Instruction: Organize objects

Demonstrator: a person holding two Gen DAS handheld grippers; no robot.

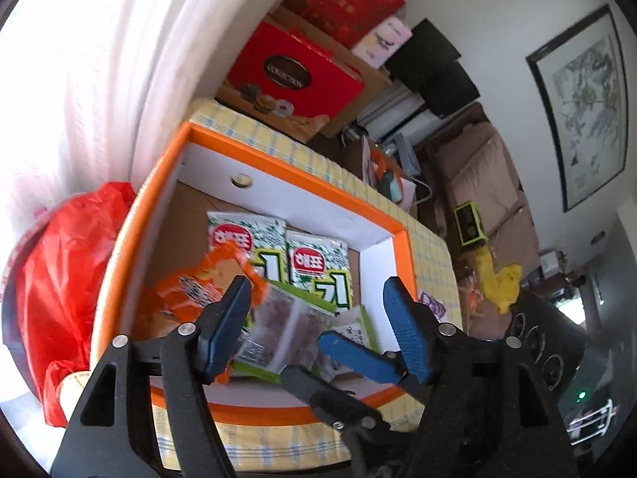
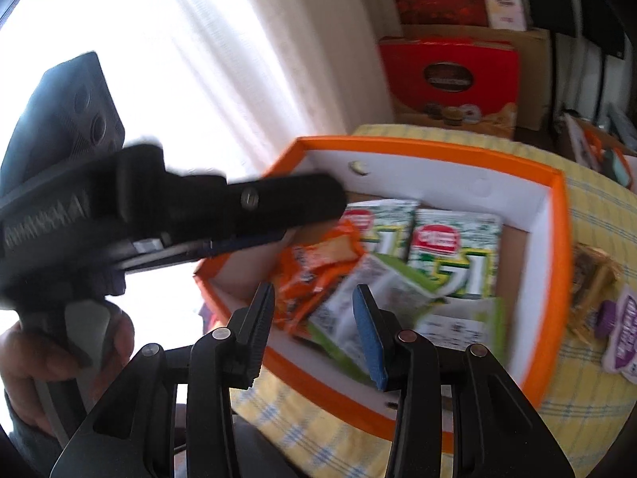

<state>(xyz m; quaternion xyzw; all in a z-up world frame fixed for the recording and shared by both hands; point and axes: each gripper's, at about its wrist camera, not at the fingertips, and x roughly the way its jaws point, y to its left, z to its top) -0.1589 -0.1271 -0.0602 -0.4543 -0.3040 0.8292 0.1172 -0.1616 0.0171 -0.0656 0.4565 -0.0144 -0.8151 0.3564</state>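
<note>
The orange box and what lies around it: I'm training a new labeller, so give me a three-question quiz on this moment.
1. True or false: the orange box holds two matching green-and-white packets.
2. Where is the purple packet? A) inside the box B) on the checked cloth beside the box
3. Fill in: both the left tool and the right tool are ____ and grip nothing.

Key: 1 true; 2 B; 3 open
</note>
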